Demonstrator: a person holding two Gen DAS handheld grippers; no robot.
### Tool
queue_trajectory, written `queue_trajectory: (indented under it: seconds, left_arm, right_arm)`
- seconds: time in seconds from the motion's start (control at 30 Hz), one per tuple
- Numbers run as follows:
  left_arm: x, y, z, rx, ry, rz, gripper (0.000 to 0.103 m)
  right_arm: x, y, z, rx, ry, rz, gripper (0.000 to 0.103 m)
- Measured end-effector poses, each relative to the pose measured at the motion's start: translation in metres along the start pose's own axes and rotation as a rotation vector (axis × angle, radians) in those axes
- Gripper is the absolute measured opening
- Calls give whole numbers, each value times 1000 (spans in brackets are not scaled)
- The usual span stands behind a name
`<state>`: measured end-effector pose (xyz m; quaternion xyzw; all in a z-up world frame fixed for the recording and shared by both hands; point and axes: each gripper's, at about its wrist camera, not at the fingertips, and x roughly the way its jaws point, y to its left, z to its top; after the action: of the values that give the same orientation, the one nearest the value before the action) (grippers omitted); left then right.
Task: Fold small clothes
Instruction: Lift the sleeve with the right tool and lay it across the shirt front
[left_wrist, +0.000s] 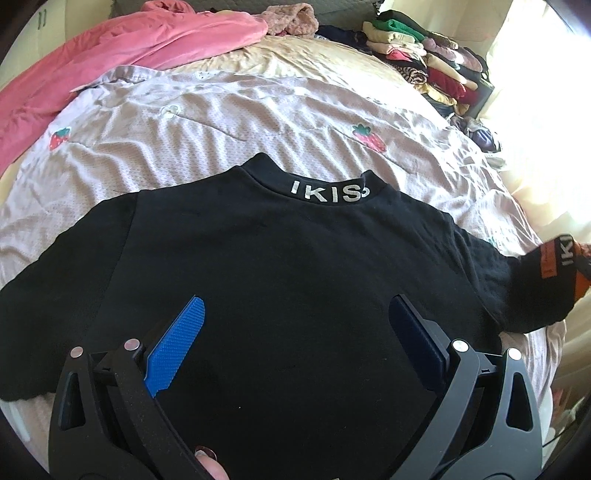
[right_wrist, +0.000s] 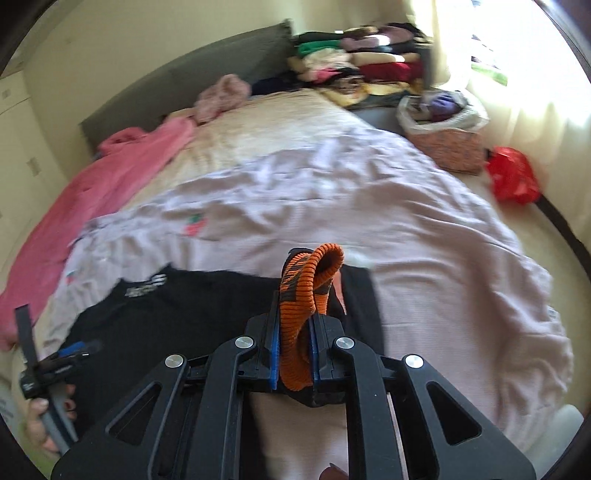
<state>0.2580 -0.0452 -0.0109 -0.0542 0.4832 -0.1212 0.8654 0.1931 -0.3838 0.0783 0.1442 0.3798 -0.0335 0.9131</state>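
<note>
A small black top (left_wrist: 295, 258) lies flat on the bed, its collar (left_wrist: 328, 192) lettered "IKIS" at the far side. My left gripper (left_wrist: 297, 306) hovers open over the top's lower body with nothing between its blue pads. The top's right sleeve (left_wrist: 535, 280) is pulled up off the sheet. In the right wrist view my right gripper (right_wrist: 297, 314) is shut on the sleeve's orange ribbed cuff (right_wrist: 306, 288), which loops up out of the jaws. The black body (right_wrist: 166, 317) lies to the left below it. The left gripper (right_wrist: 79, 350) and the hand (right_wrist: 40, 424) holding it show at the left edge.
The bed is covered by a pale pink sheet (left_wrist: 221, 122) with strawberry prints. A pink blanket (left_wrist: 110, 55) lies along the left. Stacks of folded clothes (left_wrist: 424, 55) stand at the far right corner. A lined basket (right_wrist: 443, 122) and a red bag (right_wrist: 511, 181) sit beside the bed.
</note>
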Motion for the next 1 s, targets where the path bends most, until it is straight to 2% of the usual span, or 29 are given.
queue_trajectory:
  seconds: [0.17, 0.33, 0.77, 0.9, 0.93, 1.0]
  left_arm:
    - [1, 7, -2, 0, 28, 17, 94]
    - [-3, 23, -5, -32, 43, 5, 94]
    - [-5, 41, -8, -84, 55, -41, 94]
    - [-3, 46, -8, -101, 61, -54, 94]
    - [-3, 48, -8, -106, 62, -54, 94]
    - [-3, 52, -8, -128, 61, -59, 94]
  right_arm:
    - [11, 60, 4, -58, 26, 108, 11]
    - [31, 112, 0, -106, 59, 157, 11]
    - [75, 199, -17, -178, 149, 258, 11]
    - [80, 215, -20, -193, 165, 295, 15]
    - [79, 217, -21, -196, 157, 306, 19]
    - [76, 218, -21, -200, 141, 311, 34]
